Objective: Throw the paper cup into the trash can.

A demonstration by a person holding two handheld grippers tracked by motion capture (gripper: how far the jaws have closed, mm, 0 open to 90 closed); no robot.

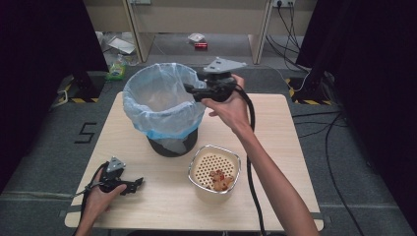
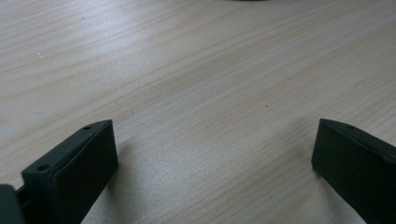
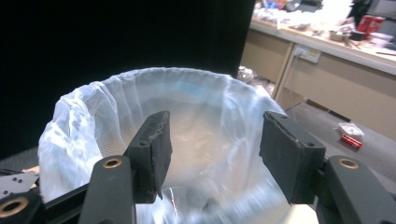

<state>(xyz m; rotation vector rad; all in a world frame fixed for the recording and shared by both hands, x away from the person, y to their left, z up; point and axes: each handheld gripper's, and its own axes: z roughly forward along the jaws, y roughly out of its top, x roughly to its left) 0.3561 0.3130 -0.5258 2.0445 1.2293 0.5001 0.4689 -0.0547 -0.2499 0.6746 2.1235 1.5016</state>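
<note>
The right gripper (image 1: 189, 91) is hanging empty, jaws apart, over the lined bin (image 1: 162, 105) directly beneath it, evidently for dropping scraps, while the left gripper (image 1: 137, 185) is resting wide open on the counter (image 1: 275, 147).

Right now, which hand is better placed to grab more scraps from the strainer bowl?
Probably the left. The left gripper rests open on the table beside the strainer bowl; the right gripper is up over the bin.

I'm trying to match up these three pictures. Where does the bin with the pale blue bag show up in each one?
High view: the bin stands upper centre-left on the table, beside the right gripper.
Left gripper view: bare wooden tabletop between the jaws; I can't make out the bin.
Right gripper view: its bag spreads behind the open jaws.
Shared landmark: the wooden tabletop.
</note>
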